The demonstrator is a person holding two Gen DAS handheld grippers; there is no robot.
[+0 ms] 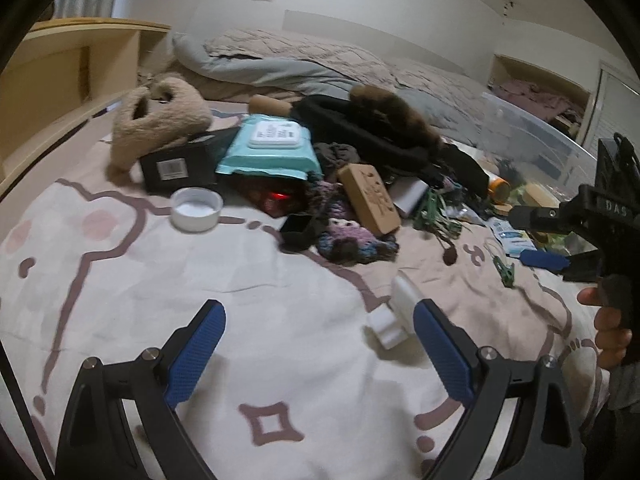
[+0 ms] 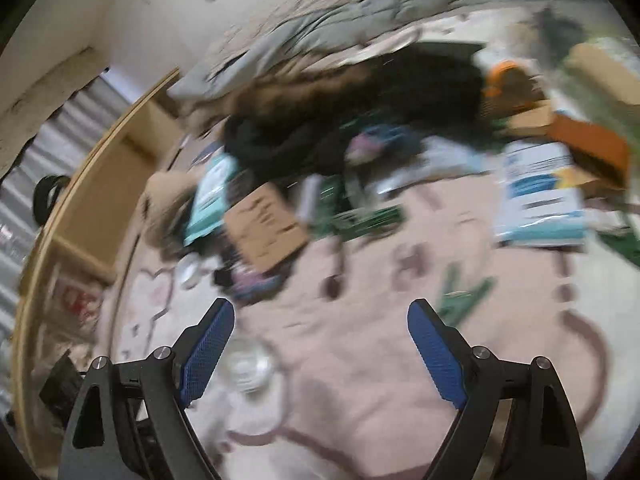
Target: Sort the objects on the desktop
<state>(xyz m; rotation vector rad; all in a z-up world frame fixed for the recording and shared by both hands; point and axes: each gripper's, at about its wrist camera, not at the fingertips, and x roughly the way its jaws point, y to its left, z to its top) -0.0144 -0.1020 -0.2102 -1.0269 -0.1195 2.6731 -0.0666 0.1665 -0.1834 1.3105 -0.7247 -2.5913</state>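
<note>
Left gripper (image 1: 320,344) spread, empty; white block (image 1: 390,316) at 1 o'clock beside right finger, long axis 11-to-5. Right gripper (image 2: 320,344) spread, empty, farther.

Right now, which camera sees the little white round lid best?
The left wrist view. There the white lid is sharp and fully visible, lying open side up on the patterned blanket in front of the black box. In the right wrist view everything is motion-blurred, and the lid is only a pale smear.
</note>
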